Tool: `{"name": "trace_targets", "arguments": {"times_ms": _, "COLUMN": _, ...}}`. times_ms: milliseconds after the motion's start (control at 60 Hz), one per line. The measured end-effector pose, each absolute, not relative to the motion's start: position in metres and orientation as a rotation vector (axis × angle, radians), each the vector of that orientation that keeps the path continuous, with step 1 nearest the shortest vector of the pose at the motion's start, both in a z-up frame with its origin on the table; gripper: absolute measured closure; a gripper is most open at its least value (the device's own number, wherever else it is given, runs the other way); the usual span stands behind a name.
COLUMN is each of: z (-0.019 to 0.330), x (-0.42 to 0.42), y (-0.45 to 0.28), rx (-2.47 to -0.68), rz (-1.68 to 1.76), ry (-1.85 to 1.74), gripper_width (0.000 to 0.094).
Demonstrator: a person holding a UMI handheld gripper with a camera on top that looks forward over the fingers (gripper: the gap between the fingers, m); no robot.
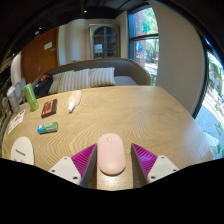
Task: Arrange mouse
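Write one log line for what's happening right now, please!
stage: mouse pickup | gripper: open | mouse: on table, between fingers, gaps either side

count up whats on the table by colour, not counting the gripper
pink: 1, the mouse, standing between the open fingers of the gripper
green: 2, the bottle and a small teal packet
red: 1, a flat case
white: 1, an object at the table edge
total: 5

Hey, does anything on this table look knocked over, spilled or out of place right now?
Nothing stands out. The white mouse sits flat on the wooden table between the open gripper fingers. No spill or damage shows.
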State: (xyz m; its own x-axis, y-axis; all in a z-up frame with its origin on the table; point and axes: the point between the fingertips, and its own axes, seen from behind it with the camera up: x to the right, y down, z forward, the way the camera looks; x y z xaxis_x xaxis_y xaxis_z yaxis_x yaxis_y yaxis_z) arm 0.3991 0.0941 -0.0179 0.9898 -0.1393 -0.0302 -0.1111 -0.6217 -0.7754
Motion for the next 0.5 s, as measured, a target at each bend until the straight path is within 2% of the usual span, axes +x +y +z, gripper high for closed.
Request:
{"name": "trace_targets", "arguments": {"times_ms": 67, "z": -0.018, "x": 0.407, "y": 0.1, "rx": -2.246, "rz": -0.054, "ry": 0.22, "gripper_width": 0.0295}}
{"name": "trace_targets", "arguments": {"times_ms": 133, "z": -0.019, "x": 0.414, "y": 0.103, "rx": -2.23, "rz": -0.093, "ry": 0.274, "gripper_width": 0.0411}}
{"name": "trace_targets", "arguments": {"times_ms": 250, "z": -0.019, "x": 0.419, "y": 0.097, "rx": -2.205, "rz": -0.136, "ry": 0.361, "gripper_width": 0.0448}}
{"name": "trace_targets", "arguments": {"times_ms": 350, "z": -0.016, "x": 0.413, "y": 0.084, "rx": -2.229, "rz": -0.168, "ry": 0.438, "gripper_width": 0.0521}}
{"name": "trace_targets", "arguments": {"times_ms": 400, "z": -0.002, "x": 0.401, "y": 0.08, "rx": -2.206, "rz": -0.185, "ry": 0.393, "gripper_width": 0.0542}}
{"name": "trace_targets", "arguments": {"times_ms": 500, "z": 0.052, "x": 0.348, "y": 0.068, "rx": -2.134, "rz": -0.174, "ry": 0.324, "gripper_width": 0.0552}}
